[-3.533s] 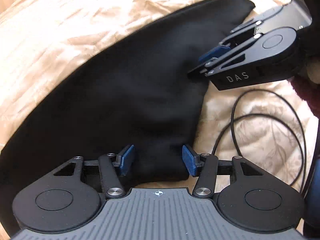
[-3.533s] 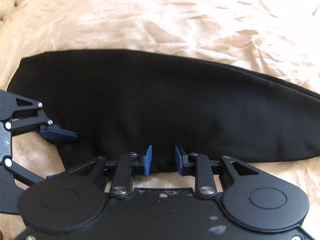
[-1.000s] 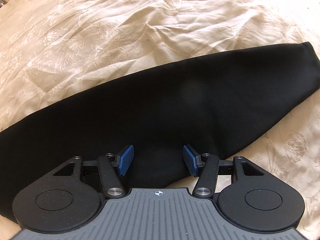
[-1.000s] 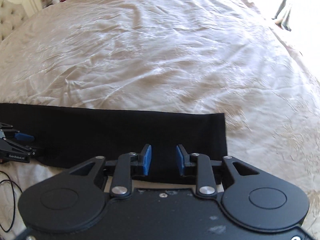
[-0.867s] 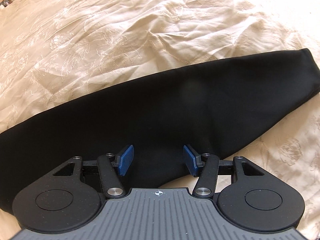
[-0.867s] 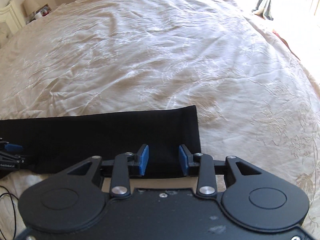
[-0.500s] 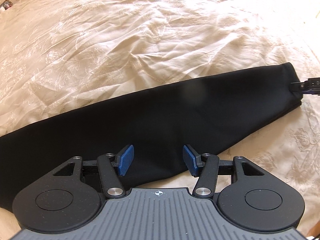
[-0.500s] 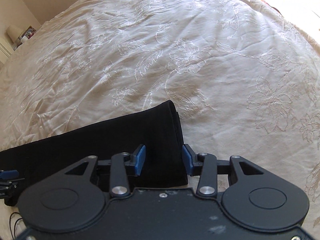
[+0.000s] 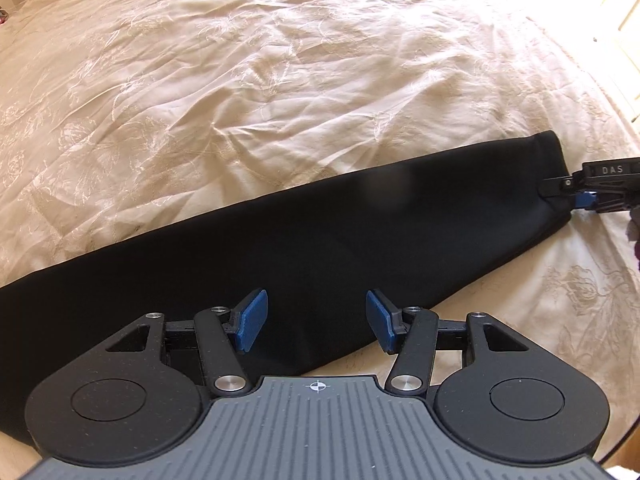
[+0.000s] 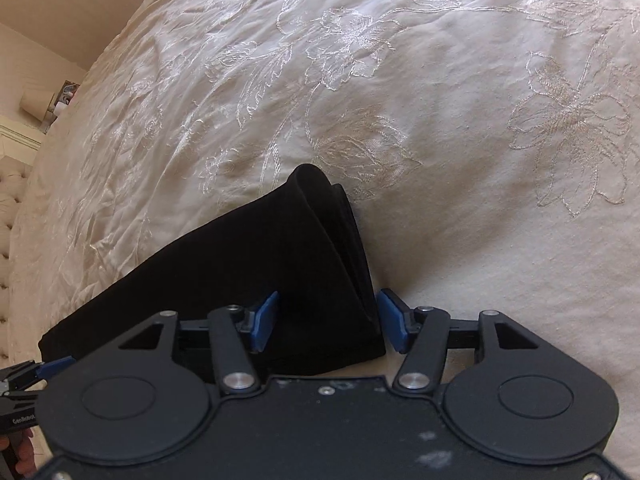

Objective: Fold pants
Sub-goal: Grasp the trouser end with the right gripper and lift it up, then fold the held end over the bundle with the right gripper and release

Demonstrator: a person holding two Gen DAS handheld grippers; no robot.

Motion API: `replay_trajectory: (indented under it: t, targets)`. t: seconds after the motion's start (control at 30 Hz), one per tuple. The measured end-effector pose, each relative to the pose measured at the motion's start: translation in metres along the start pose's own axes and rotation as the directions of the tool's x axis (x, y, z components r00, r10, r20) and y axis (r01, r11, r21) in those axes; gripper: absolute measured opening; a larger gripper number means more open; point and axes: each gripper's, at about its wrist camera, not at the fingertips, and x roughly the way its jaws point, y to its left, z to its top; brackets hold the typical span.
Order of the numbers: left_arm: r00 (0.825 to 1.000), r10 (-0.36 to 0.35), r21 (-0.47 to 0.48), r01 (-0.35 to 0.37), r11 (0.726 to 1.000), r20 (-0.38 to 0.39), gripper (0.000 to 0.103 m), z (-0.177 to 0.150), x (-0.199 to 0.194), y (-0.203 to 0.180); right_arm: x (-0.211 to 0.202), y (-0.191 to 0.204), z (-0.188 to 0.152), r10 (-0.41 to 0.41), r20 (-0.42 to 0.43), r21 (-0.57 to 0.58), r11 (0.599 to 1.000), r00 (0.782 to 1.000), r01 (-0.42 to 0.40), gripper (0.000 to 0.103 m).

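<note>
Black pants (image 9: 320, 236) lie folded lengthwise in a long strip across the cream bedspread (image 9: 240, 80). My left gripper (image 9: 312, 320) is open, its blue pads over the strip's near edge around the middle. My right gripper (image 10: 326, 322) is open and straddles the leg-end hem (image 10: 340, 248), which stands slightly open and layered. The right gripper also shows at the far right of the left wrist view (image 9: 588, 200), at the hem end. The left gripper shows at the lower left of the right wrist view (image 10: 36, 368).
The embroidered bedspread (image 10: 440, 100) stretches wide on all sides of the pants. A tufted headboard (image 10: 6, 216) and a nightstand with small items (image 10: 48, 108) stand far left in the right wrist view.
The right gripper slid along the strip to the hem end and opened wider around it. The left gripper stayed over the middle, open.
</note>
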Motion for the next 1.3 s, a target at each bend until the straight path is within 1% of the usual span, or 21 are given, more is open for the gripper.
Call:
replay_trajectory:
  t: [0.1, 0.13, 0.17, 0.2, 0.23, 0.27, 0.33, 0.4, 0.47, 0.53, 0.57, 0.63, 0.7, 0.77, 0.87, 1.0, 1.07, 1.17, 1.3]
  targets:
    - [1.000, -0.017, 0.012, 0.017, 1.000, 0.000, 0.053, 0.011, 0.006, -0.010, -0.002, -0.005, -0.001, 0.025, -0.004, -0.004, 1.000, 1.000, -0.025, 0.060]
    - [1.000, -0.020, 0.016, 0.020, 1.000, 0.002, 0.053, 0.015, 0.010, -0.014, -0.002, -0.005, -0.001, 0.023, -0.008, -0.024, 0.999, 1.000, -0.023, 0.057]
    - [1.000, -0.024, 0.020, 0.024, 1.000, 0.002, 0.053, 0.018, 0.013, -0.017, -0.003, -0.005, -0.002, 0.026, -0.012, -0.052, 0.998, 1.000, -0.026, 0.052]
    - [1.000, -0.030, 0.023, 0.030, 0.999, 0.001, 0.053, 0.023, 0.017, -0.021, -0.005, -0.003, -0.002, 0.032, -0.014, -0.072, 0.997, 0.999, -0.033, 0.031]
    - [0.999, -0.033, 0.026, 0.033, 0.999, 0.001, 0.053, 0.027, 0.020, -0.025, -0.005, -0.002, -0.003, 0.077, -0.029, -0.062, 0.995, 0.997, -0.079, 0.021]
    - [0.999, -0.034, 0.030, 0.034, 0.999, 0.003, 0.053, 0.030, 0.023, -0.028, -0.007, 0.000, -0.004, 0.088, -0.028, -0.054, 0.995, 0.996, -0.089, 0.021]
    - [1.000, -0.028, 0.036, 0.028, 0.999, 0.006, 0.053, 0.037, 0.030, -0.032, -0.013, 0.012, -0.006, 0.059, -0.011, -0.123, 0.991, 0.998, -0.060, 0.021]
    - [1.000, -0.007, 0.024, 0.007, 1.000, 0.005, 0.053, 0.044, 0.039, -0.034, -0.022, 0.018, -0.006, 0.069, 0.015, -0.132, 0.989, 0.998, -0.066, 0.021]
    - [1.000, 0.027, 0.004, -0.027, 1.000, -0.004, 0.053, 0.049, 0.052, -0.032, -0.035, 0.021, -0.005, 0.082, 0.041, -0.121, 0.990, 0.996, -0.077, 0.021]
    - [0.997, 0.080, -0.003, -0.080, 0.997, -0.020, 0.053, 0.053, 0.066, -0.031, -0.045, 0.025, -0.005, 0.097, 0.054, -0.121, 0.989, 0.994, -0.089, 0.021]
    - [0.995, 0.089, -0.003, -0.090, 0.996, -0.037, 0.053, 0.055, 0.074, -0.029, -0.049, 0.028, -0.005, 0.098, 0.057, -0.125, 0.988, 0.994, -0.090, 0.021]
    - [0.995, 0.080, -0.016, -0.081, 0.997, -0.058, 0.055, 0.057, 0.086, -0.026, -0.055, 0.036, -0.006, 0.106, 0.061, -0.139, 0.986, 0.992, -0.097, 0.021]
    - [0.996, 0.064, -0.040, -0.066, 0.997, -0.060, 0.055, 0.060, 0.086, -0.020, -0.059, 0.048, -0.008, 0.111, 0.067, -0.150, 0.984, 0.992, -0.100, 0.021]
    - [0.998, 0.043, -0.062, -0.046, 0.997, -0.048, 0.055, 0.059, 0.080, -0.014, -0.066, 0.062, -0.008, 0.106, 0.085, -0.173, 0.981, 0.991, -0.090, 0.021]
    - [0.998, 0.061, -0.087, -0.062, 0.994, -0.011, 0.055, 0.049, 0.063, -0.002, -0.076, 0.086, -0.009, 0.109, 0.103, -0.207, 0.975, 0.989, -0.086, 0.021]
    - [0.998, 0.060, -0.159, -0.059, 0.986, -0.004, 0.054, 0.021, 0.038, 0.027, -0.087, 0.128, -0.013, 0.160, 0.106, -0.264, 0.956, 0.981, -0.127, 0.021]
    - [0.997, 0.075, -0.196, -0.075, 0.978, -0.008, 0.054, 0.007, 0.027, 0.041, -0.089, 0.156, -0.019, 0.203, 0.089, -0.296, 0.940, 0.975, -0.169, 0.021]
    - [0.994, 0.106, -0.244, -0.105, 0.964, -0.009, 0.054, -0.012, 0.011, 0.063, -0.073, 0.199, -0.032, 0.261, 0.045, -0.335, 0.913, 0.964, -0.232, 0.021]
    - [0.990, 0.143, -0.304, -0.136, 0.943, -0.002, 0.055, -0.037, -0.011, 0.091, -0.027, 0.254, -0.059, 0.301, -0.037, -0.370, 0.882, 0.953, -0.293, 0.021]
